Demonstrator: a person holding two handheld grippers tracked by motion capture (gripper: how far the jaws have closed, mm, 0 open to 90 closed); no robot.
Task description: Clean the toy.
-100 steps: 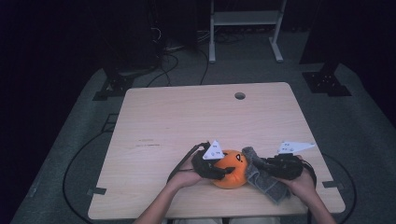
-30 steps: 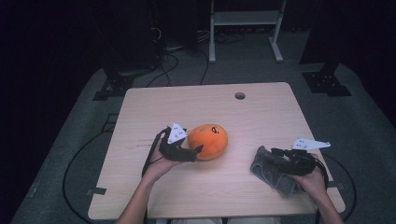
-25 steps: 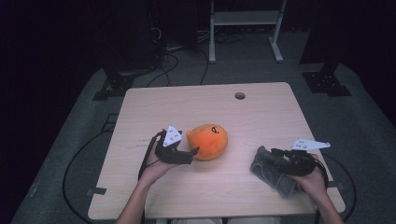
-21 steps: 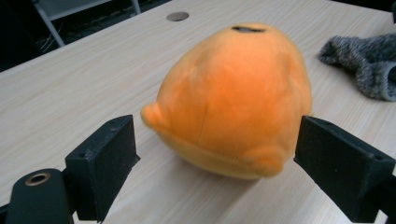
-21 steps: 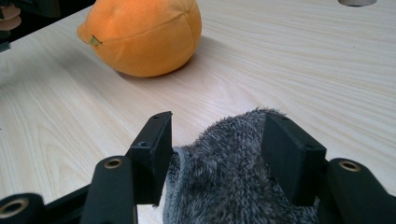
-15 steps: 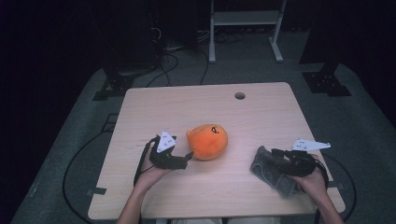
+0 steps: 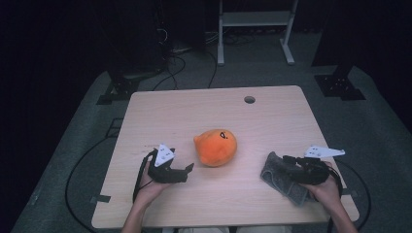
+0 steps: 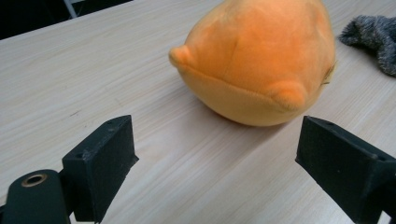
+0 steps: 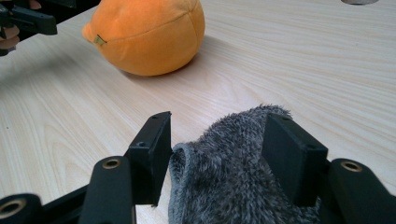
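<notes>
Near the middle of the high view, the orange plush toy (image 7: 216, 147) sits free on the table (image 7: 204, 111), and just left of it the left hand-held gripper (image 7: 187, 169) rests low with its jaws spread wide and nothing between them, so the toy looks already set down and let go. At lower right, the right hand-held gripper (image 9: 217, 158) has its jaws apart around the bunched end of the grey fuzzy cloth (image 9: 233, 186), which fills the gap between them, though I cannot tell whether they press it. Judging from this, handling the cloth is what remains.
</notes>
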